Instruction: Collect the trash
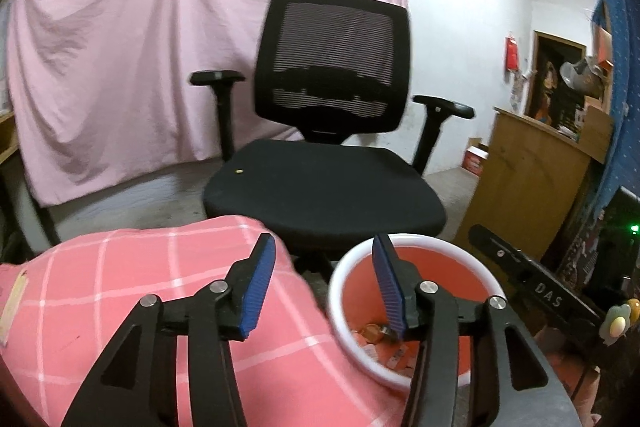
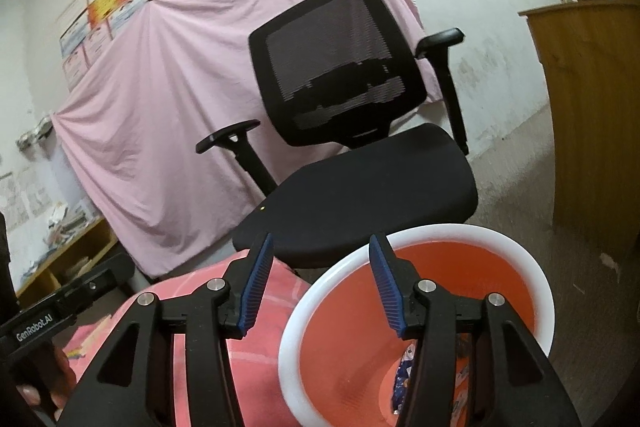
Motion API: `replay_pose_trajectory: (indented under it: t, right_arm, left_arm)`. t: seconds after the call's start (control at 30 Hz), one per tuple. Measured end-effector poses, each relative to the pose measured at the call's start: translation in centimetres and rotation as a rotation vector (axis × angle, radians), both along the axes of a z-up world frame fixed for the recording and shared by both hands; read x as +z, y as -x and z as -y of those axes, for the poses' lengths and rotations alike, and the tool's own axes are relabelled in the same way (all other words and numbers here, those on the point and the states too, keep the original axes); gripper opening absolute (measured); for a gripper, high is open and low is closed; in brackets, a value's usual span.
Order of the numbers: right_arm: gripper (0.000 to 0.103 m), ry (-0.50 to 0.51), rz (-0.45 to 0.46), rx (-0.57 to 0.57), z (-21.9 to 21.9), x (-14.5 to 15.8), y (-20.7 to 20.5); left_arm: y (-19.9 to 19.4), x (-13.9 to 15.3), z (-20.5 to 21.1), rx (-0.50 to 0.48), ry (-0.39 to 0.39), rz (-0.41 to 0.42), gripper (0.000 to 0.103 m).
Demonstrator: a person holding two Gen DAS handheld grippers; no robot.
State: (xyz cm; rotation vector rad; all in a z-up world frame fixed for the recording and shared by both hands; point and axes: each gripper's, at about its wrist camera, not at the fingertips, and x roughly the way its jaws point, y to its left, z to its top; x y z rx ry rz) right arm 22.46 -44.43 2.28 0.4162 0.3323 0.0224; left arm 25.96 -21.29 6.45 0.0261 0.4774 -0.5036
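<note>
An orange bin with a white rim [image 1: 440, 267] stands beside the table, with several wrappers [image 1: 384, 343] at its bottom. It also shows in the right wrist view [image 2: 480, 267], with a blue wrapper [image 2: 402, 379] inside. My left gripper [image 1: 324, 259] is open and empty, over the table edge and the bin's left rim. My right gripper [image 2: 322, 259] is open and empty, above the bin's left rim. The right gripper's body [image 1: 536, 283] shows at the right of the left wrist view; the left gripper's body [image 2: 52, 311] shows at the left of the right wrist view.
A pink checked cloth covers the table [image 1: 120, 299], also seen in the right wrist view [image 2: 256, 347]. A black office chair [image 1: 328, 183] stands just behind table and bin. A wooden cabinet [image 1: 532, 179] is at right. A pink sheet [image 1: 140, 47] hangs on the far wall.
</note>
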Motion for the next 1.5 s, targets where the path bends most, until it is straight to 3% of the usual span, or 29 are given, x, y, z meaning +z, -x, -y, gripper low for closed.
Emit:
replay_pose_trajectory:
  t: [0.07, 0.17, 0.37, 0.47, 0.57, 0.6, 0.87, 1.5]
  right_arm:
    - [0.052, 0.021, 0.01, 0.01, -0.7, 0.2, 0.2]
    - [0.073, 0.04, 0.03, 0.024, -1.7, 0.5, 0.7]
    - [0.078, 0.092, 0.07, 0.053, -3.8, 1.2, 1.6]
    - [0.085, 0.119, 0.095, 0.062, -4.6, 1.6, 2.1]
    - [0.099, 0.138, 0.128, 0.066, -5.3, 1.9, 2.9]
    - [0.103, 0.145, 0.14, 0.067, -5.6, 2.1, 3.2]
    - [0.103, 0.175, 0.187, 0.092, -7.4, 2.4, 5.3]
    - [0.103, 0.31, 0.263, 0.124, -12.8, 2.2, 10.2]
  left_arm:
    - [0.4, 0.0, -1.3, 0.041, 0.002, 0.004, 0.054]
    - [1.2, 0.0, -3.4, 0.101, 0.018, 0.019, 0.064]
    - [2.9, -0.4, -6.7, 0.187, 0.033, 0.032, 0.081]
    - [3.8, -0.5, -8.1, 0.22, 0.052, 0.051, 0.082]
    - [4.8, -0.6, -9.2, 0.273, 0.064, 0.08, 0.101]
    - [5.2, -0.6, -9.5, 0.285, 0.074, 0.093, 0.101]
    - [7.1, -1.3, -12.1, 0.34, 0.122, 0.095, 0.101]
    - [12.7, -2.0, -15.5, 0.404, 0.102, 0.166, 0.101]
